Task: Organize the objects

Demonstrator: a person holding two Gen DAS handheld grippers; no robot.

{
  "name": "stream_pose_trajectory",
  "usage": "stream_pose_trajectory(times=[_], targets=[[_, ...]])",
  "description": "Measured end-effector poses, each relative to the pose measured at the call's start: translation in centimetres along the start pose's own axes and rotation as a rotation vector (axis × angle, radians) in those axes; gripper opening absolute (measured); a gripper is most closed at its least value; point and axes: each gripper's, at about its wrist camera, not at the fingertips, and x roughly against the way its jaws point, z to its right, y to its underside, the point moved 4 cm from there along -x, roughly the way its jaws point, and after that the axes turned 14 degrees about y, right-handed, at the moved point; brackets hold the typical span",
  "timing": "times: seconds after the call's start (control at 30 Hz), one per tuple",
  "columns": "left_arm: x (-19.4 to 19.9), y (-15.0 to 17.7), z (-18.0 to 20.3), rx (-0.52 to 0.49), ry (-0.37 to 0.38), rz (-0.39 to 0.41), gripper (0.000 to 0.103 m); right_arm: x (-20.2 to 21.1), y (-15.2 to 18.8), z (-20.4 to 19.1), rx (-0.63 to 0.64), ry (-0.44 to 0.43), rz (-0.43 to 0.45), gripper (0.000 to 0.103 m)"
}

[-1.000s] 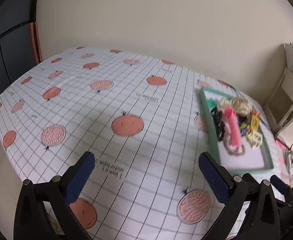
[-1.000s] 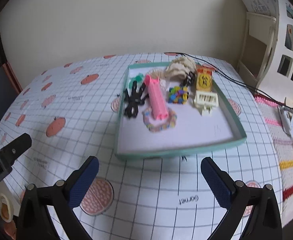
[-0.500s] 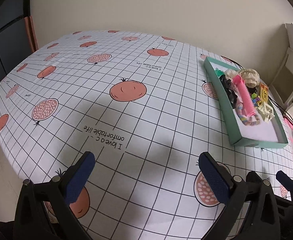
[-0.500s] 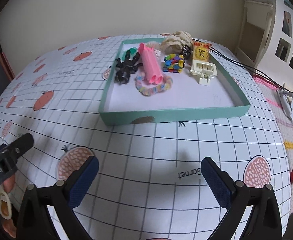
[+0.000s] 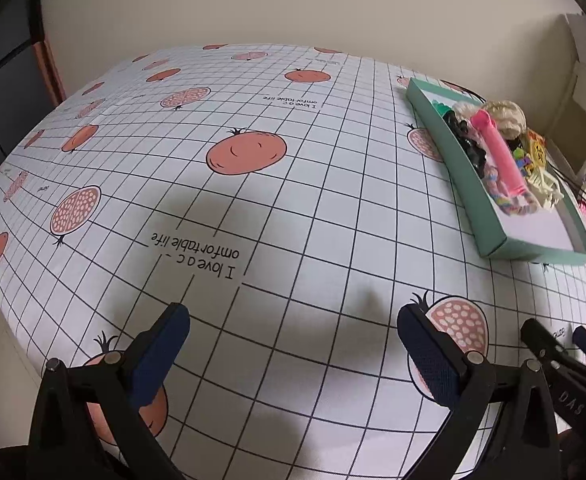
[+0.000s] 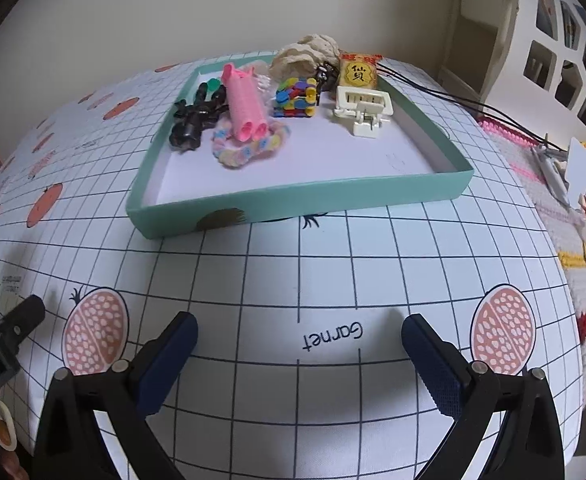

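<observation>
A table is covered by a checked cloth [image 6: 333,248] with fruit pictures, and a green tray [image 6: 301,196] is set on it, straight ahead of the right gripper [image 6: 299,344] and far right of the left gripper [image 5: 293,336]. Pink rollers [image 6: 243,106], a black clip [image 6: 195,120], a white clip [image 6: 363,106] and a bright bead lump [image 6: 295,98] are packed close together at the tray's far end. Both grippers are held wide open with nothing in them, and nothing is seen between them and the tray.

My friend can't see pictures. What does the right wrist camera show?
A shallow green tray sits on a grid tablecloth, holding pink hair rollers, a white claw clip and other small accessories. The right gripper hovers in front, jaws open and empty.
</observation>
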Motion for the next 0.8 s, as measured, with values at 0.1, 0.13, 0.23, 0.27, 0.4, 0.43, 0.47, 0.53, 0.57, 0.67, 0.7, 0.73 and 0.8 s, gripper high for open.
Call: stream_pose_trajectory(times=[0.1, 0.13, 0.23, 0.27, 0.4, 0.43, 0.47, 0.53, 0.57, 0.67, 0.7, 0.73, 0.8], targets=[[-0.48, 0.25, -0.11, 0.006, -0.004, -0.017, 0.103, -0.04, -0.02, 0.10, -0.007, 0.002, 0.002, 0.103], [-0.68, 0.33, -0.14, 0.012, -0.006, -0.021, 0.103, -0.04, -0.03, 0.08, -0.008, 0.003, 0.003, 0.103], [-0.99, 0.52, -0.40, 0.013, -0.020, -0.024, 0.103, -0.09, -0.07, 0.07, -0.006, 0.003, 0.005, 0.103], [-1.05, 0.55, -0.34, 0.008, -0.026, -0.023, 0.103, -0.09, -0.05, 0.08, -0.006, 0.002, 0.006, 0.103], [-1.12, 0.64, -0.28, 0.004, -0.029, -0.014, 0.103, -0.10, 0.00, 0.02, -0.007, 0.003, 0.013, 0.103], [-1.06, 0.72, -0.30, 0.003, -0.029, -0.012, 0.103, -0.09, 0.01, 0.01, -0.008, 0.004, 0.013, 0.103], [-1.07, 0.70, -0.31, 0.003, -0.029, -0.010, 0.103, -0.09, 0.02, 0.00, -0.009, 0.004, 0.013, 0.103], [-1.08, 0.66, -0.35, 0.003, -0.030, -0.009, 0.103, -0.08, 0.03, 0.01, -0.010, 0.004, 0.013, 0.103], [-1.08, 0.67, -0.29, 0.003, -0.030, -0.008, 0.103, -0.09, 0.01, 0.01, -0.011, 0.005, 0.013, 0.103], [-1.03, 0.73, -0.30, 0.002, -0.030, -0.007, 0.103, -0.11, 0.01, 0.01, -0.013, 0.007, 0.013, 0.103], [-0.98, 0.76, -0.32, 0.001, -0.030, -0.008, 0.103, -0.12, 0.01, 0.03, -0.012, 0.006, 0.013, 0.103], [-0.96, 0.77, -0.29, 0.001, -0.031, -0.008, 0.103, -0.13, 0.00, 0.04, -0.012, 0.006, 0.013, 0.103], [-0.95, 0.77, -0.28, 0.001, -0.030, -0.008, 0.103, -0.15, -0.01, 0.08, -0.012, 0.006, 0.013, 0.103]])
